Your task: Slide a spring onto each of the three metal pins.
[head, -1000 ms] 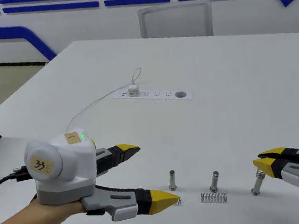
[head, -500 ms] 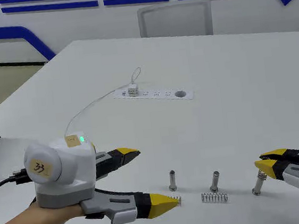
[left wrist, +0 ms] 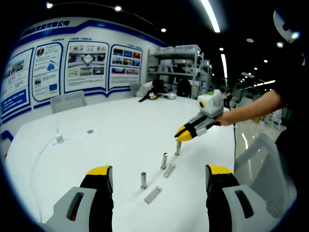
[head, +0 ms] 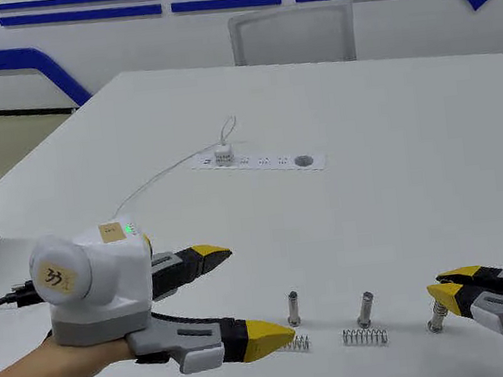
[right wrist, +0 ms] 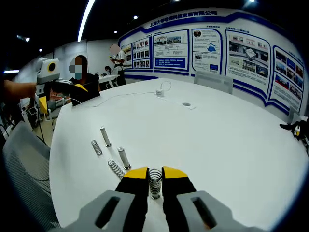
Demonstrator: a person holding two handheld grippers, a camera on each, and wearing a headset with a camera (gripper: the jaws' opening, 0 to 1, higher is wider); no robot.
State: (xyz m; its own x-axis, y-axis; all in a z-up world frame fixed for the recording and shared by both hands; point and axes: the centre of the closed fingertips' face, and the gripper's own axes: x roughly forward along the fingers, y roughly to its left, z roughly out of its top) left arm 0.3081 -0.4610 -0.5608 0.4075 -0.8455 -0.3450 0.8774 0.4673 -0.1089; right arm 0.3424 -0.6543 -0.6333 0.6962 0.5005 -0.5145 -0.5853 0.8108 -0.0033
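Right claw pinching a spring, prob. partway down its pin; left claw wide open, empty: any tilt, pin topples.

white table | grey chair (at far edge) | blue-striped wall

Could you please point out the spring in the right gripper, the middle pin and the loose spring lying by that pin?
gripped spring (right wrist: 154,181), right gripper view, middle coils between the jaws.
middle pin (head: 367,308), head view, its upright shaft.
loose spring (head: 364,337), head view, its middle coils.
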